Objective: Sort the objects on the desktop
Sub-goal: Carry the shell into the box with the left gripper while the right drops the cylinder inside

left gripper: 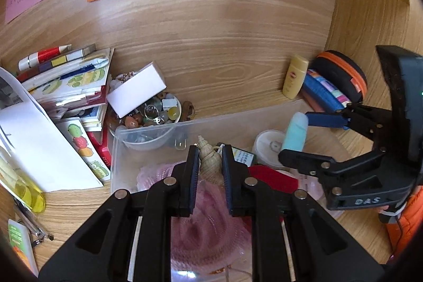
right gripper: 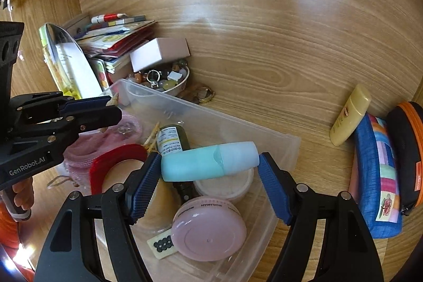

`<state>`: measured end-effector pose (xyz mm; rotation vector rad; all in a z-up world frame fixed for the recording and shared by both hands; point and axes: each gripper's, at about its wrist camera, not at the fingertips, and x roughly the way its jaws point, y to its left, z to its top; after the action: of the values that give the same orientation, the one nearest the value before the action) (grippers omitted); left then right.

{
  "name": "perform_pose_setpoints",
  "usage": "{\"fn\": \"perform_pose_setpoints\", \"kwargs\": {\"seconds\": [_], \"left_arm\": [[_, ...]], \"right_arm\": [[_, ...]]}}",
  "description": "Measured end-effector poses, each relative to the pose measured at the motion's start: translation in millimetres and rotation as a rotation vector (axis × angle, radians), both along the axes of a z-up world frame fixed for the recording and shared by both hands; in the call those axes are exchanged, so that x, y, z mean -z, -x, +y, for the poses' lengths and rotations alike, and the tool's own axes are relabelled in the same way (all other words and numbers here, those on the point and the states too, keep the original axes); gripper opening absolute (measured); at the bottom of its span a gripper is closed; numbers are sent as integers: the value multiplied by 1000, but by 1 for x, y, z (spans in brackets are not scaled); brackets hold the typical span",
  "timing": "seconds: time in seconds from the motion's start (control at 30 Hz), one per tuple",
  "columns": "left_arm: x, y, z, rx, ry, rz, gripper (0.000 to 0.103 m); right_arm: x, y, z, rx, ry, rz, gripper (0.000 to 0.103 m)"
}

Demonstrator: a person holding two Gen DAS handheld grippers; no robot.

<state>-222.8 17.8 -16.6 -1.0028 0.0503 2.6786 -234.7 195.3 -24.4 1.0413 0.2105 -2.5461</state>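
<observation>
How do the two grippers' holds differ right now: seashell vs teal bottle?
The left gripper fingers stand close together, shut on the small beige seashell, which points upright. The right gripper fingers are spread wide, pinching the larger teal bottle end to end, lying sideways. The shell is ridged and spiral; the bottle is smooth. Both are held over the clear plastic bin.

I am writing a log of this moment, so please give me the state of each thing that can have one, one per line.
Left gripper: shut on the seashell, above the clear bin.
Right gripper: shut on the teal bottle, held sideways over the bin.
Pink jar: lid on, lying in the bin.
Yellow bottle: capped, leaning on the back wall.
Black pouch: zipped.
</observation>
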Motion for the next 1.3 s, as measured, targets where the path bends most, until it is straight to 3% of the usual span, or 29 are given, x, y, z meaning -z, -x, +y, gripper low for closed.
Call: {"fn": "perform_pose_setpoints", "kwargs": {"seconds": [0.6,0.77,0.9,1.3], "left_arm": [[9,6,4,-6,18,-38,18],[2,-3,4,-21,35,5,44],[-6,-12,3,-21,25,28,49],[-26,-48,-3,-48,23,115,76]], "right_arm": [[3,-3,-9,32,-102,28,71],[3,-3,-10,44,-119,36,72],[1,-4,-10,53,-134,43,72],[-20,-42,-7,71,-156,135,77]]}}
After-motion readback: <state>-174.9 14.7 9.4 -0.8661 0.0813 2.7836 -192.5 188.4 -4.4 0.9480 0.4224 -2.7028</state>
